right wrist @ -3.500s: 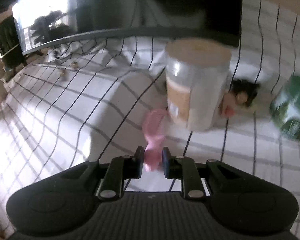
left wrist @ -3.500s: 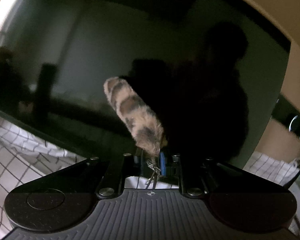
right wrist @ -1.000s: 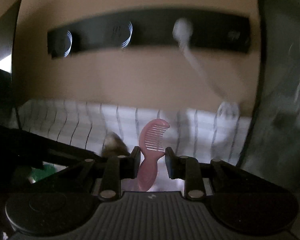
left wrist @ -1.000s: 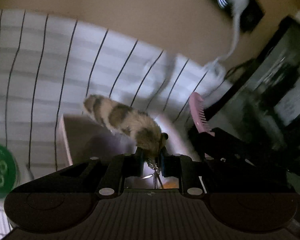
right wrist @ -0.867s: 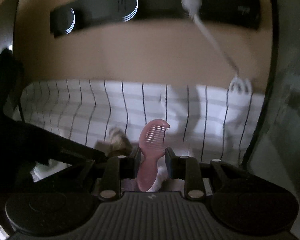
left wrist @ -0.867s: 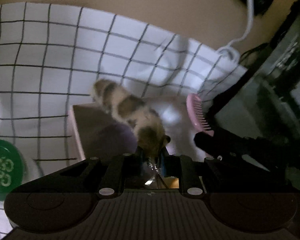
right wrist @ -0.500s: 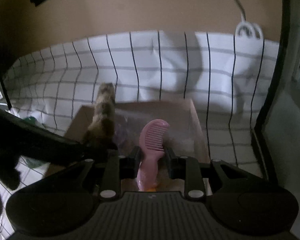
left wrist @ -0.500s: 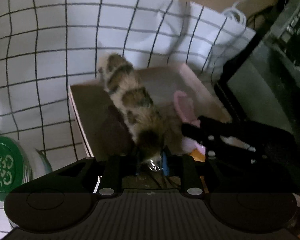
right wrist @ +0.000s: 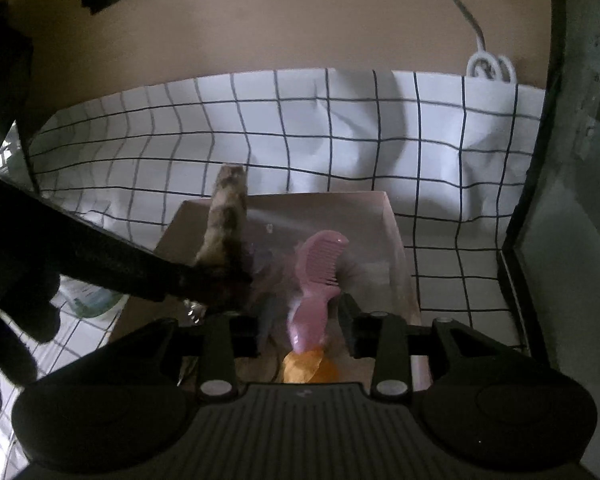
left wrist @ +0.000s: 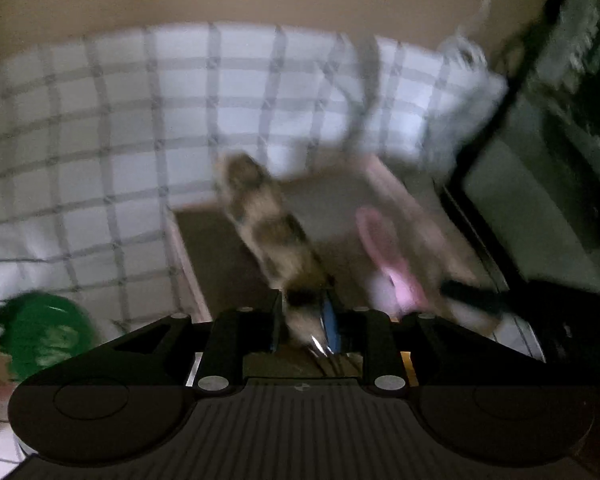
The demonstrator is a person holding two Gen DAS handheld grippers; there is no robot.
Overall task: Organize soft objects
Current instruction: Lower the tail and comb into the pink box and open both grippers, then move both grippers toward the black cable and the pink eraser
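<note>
My left gripper [left wrist: 305, 312] is shut on the base of a furry brown-and-tan tail keychain [left wrist: 266, 232] and holds it over an open pink box [left wrist: 182, 248]. The tail [right wrist: 224, 216] and the left gripper's dark body [right wrist: 112, 264] also show in the right wrist view. My right gripper [right wrist: 298, 320] has its jaws apart, and a pink comb [right wrist: 316, 276] stands loose between them, over the pink box [right wrist: 396, 236]. The comb [left wrist: 384, 252] shows blurred in the left wrist view. An orange item [right wrist: 304, 368] lies in the box below.
The box sits on a white cloth with a black grid [right wrist: 340, 128]. A green-lidded jar [left wrist: 40, 340] stands left of the box. A dark screen edge [right wrist: 540, 160] rises on the right. A white cable [right wrist: 488, 68] hangs on the tan wall [right wrist: 280, 20].
My right gripper's jaws have opened and no longer clamp the pink comb, which has tipped slightly. Both grippers have dropped closer over the pink box. The left still holds the tail.
</note>
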